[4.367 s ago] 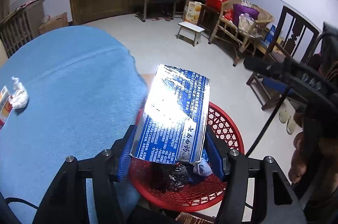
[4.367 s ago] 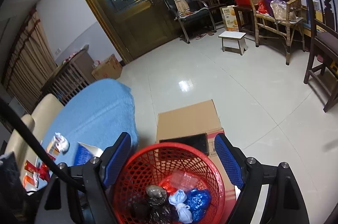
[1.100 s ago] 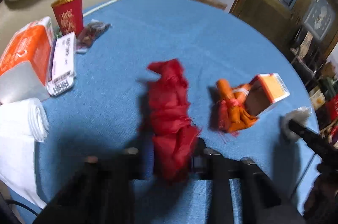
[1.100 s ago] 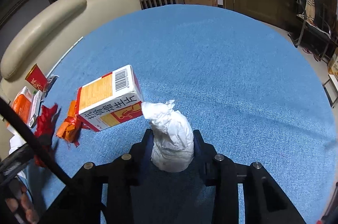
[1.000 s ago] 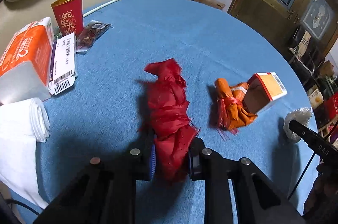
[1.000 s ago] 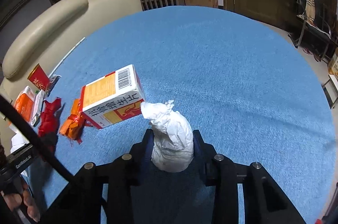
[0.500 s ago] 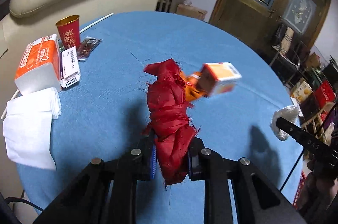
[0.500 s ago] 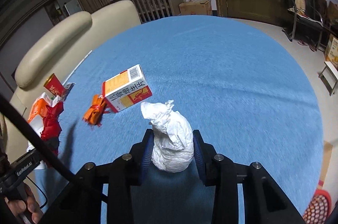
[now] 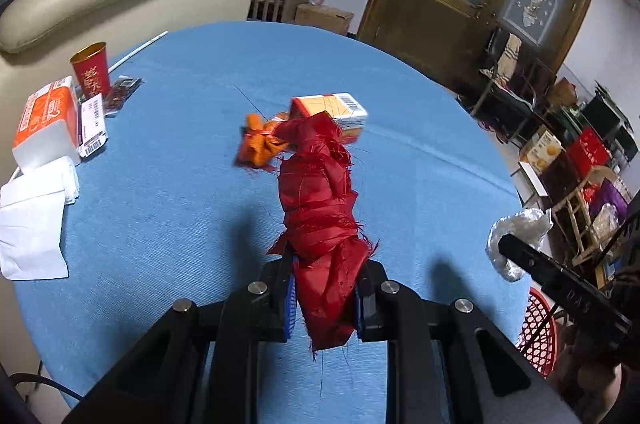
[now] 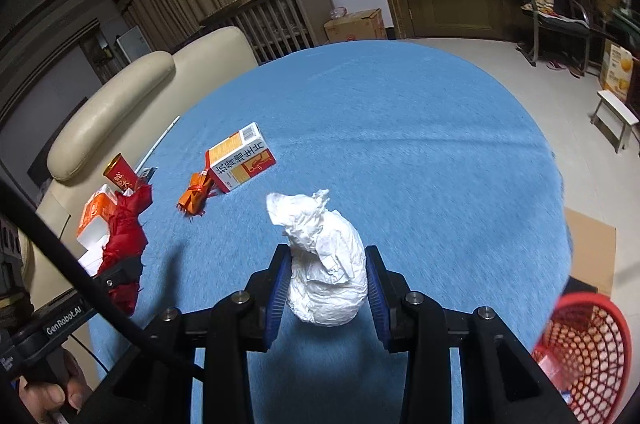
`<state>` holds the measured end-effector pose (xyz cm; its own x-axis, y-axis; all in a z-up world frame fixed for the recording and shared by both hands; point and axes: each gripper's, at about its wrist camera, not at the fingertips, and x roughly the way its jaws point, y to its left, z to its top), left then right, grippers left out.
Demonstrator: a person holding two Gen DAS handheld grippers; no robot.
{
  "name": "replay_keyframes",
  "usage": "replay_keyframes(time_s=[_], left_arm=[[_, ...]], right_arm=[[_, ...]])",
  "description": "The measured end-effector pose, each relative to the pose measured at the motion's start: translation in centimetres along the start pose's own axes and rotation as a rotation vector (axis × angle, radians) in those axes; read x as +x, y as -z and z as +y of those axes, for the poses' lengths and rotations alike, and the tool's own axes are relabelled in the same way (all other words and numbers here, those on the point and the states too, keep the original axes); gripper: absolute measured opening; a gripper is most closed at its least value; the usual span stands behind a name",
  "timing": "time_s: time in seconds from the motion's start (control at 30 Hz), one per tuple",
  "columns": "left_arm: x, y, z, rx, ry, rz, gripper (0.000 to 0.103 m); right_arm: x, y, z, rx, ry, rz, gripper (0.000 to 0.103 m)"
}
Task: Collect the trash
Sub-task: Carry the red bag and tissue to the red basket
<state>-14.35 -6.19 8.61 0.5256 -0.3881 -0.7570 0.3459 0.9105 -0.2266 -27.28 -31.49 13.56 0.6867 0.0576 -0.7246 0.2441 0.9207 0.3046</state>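
We read "GenRobot.AI" on the left gripper (image 10: 120, 274) body at eight o'clock in the right wrist view; "DAS" on the right gripper (image 9: 516, 244) at four o'clock in the left view.

Left gripper (image 9: 325, 298) clamped, right gripper (image 10: 327, 288) clamped, both angled downward

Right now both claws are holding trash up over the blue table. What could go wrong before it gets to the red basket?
1. The red rag sticks far out past the left claw, gripped only near its lower end, so it might slip or snag.
2. The white paper wad in the right claw bulges above the pads and could pop loose.
3. The red basket sits below the table edge, so a drop could miss.
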Motion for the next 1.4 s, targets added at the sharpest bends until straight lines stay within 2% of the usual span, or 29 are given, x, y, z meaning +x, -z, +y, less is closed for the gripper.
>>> replay_keyframes(time_s=[0.23,0.83,1.1,1.4], left_arm=[[-0.1,0.6,-1.9,0.034,-0.002,0.024,0.022],[-0.1,0.5,-4.6,0.110,0.002,0.030,0.022],[0.5,1.1,-7.5,0.155,0.042,0.050,0.022],[0.5,2.5,-12.8,0.255,0.120,0.057,0.022]], right_arm=[[-0.8,1.6,-1.1,0.018,0.006,0.012,0.039],[-4.3,2.8,-3.7,0.044,0.037,-0.009,0.039],[-6.7,4.2,-7.7,0.100,0.097,-0.011,0.039],[-10.5,6.9,-14.8,0.210,0.227,-0.022,0.039]])
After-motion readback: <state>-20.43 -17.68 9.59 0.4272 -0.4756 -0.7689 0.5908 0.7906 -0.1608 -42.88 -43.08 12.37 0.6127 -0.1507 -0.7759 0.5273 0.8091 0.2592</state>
